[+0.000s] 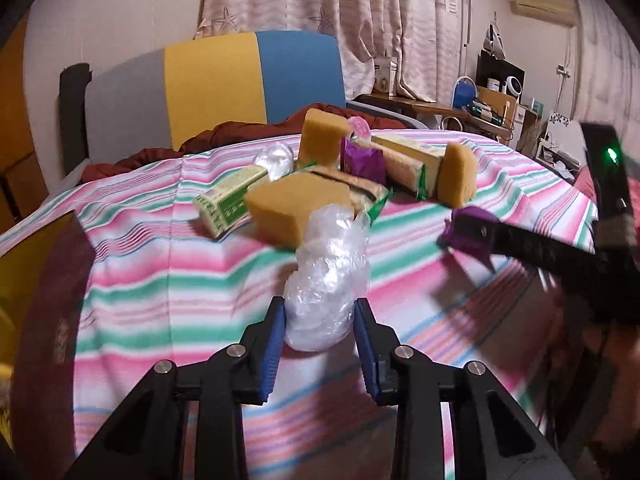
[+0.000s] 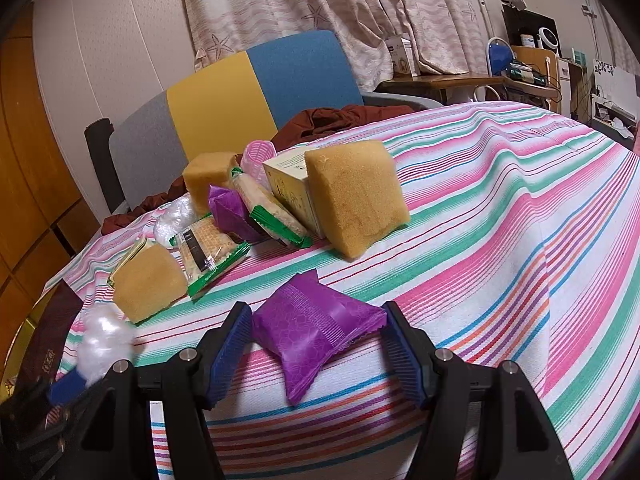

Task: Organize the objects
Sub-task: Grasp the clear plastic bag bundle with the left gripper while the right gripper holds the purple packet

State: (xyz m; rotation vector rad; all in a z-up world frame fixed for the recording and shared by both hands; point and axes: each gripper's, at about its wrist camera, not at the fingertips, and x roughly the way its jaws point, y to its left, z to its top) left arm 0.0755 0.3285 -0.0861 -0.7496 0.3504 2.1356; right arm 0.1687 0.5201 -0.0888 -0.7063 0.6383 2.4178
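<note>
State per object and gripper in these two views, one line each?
left gripper: jaws shut on crumpled clear plastic wrap.
right gripper: jaws on either side of purple foil packet, which is raised off the cloth.
tall yellow sponge block: standing on edge against a cream box.
green-edged cracker packet: sealed, lying flat.
striped cloth: spread, wrinkled.

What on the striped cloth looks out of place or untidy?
The snacks, boxes and sponges lie in a loose heap, unsorted. One green wafer packet leans against a yellow sponge, and the far sponge stands tilted on its edge against a cream box. Nothing looks spilled or damaged.
</note>
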